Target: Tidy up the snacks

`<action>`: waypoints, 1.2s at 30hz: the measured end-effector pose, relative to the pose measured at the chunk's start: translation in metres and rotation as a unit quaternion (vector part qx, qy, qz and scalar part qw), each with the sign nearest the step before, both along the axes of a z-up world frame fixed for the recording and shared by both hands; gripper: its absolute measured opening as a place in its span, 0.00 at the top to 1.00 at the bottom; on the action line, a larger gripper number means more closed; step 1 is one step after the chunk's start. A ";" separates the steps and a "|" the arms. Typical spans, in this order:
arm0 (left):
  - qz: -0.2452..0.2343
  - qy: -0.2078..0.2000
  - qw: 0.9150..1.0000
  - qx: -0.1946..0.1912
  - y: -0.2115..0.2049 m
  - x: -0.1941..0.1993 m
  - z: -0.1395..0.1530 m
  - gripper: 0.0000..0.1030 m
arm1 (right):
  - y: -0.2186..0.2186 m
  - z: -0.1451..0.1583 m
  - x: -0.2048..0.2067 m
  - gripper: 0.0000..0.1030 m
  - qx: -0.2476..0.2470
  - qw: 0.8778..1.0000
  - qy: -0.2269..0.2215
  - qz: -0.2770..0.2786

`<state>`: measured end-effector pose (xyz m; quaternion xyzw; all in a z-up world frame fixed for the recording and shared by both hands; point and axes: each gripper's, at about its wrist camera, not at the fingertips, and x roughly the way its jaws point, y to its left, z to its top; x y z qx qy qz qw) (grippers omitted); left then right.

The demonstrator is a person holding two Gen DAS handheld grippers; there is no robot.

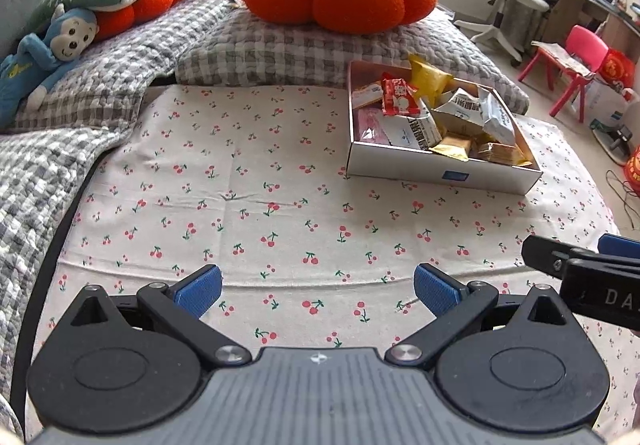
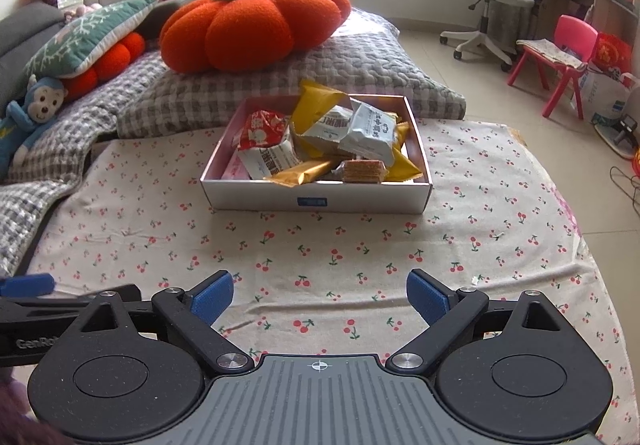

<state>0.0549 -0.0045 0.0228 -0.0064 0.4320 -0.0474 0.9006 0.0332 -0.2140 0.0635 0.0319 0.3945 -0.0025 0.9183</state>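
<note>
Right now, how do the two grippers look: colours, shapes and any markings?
Both look alike. The left gripper and the right gripper have black linkage arms, round black housings, silver screws and ribbed blue pads. A grey ribbed plate bears a small white crosshair. White lettering shows on their black sides, only partly readable.

bed (image 2: pixel 360 245), cherry-print sheet | white snack box (image 2: pixel 316 199) sits mid-frame | checked quilt (image 2: pixel 168 105) bunched upper left | pumpkin cushion (image 2: pixel 256 25) up top on it

Red-cherry white cloth (image 2: pixel 320 245), orange pumpkin cushion (image 2: pixel 256 29), grey-checked quilt (image 1: pixel 120 57), seemingly white box (image 2: pixel 316 199).
</note>
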 end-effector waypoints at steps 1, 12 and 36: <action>0.000 0.000 1.000 -0.002 0.000 0.000 0.000 0.00 | 0.000 0.000 -0.001 0.07 -0.002 1.000 -0.001 -0.001; 0.002 -0.015 1.000 0.015 -0.001 -0.003 0.003 0.00 | 0.000 0.003 -0.002 0.07 0.000 1.000 -0.006 0.001; -0.001 -0.021 0.999 0.026 -0.005 -0.004 0.003 0.00 | 0.002 0.002 -0.001 0.07 -0.002 1.000 -0.003 0.008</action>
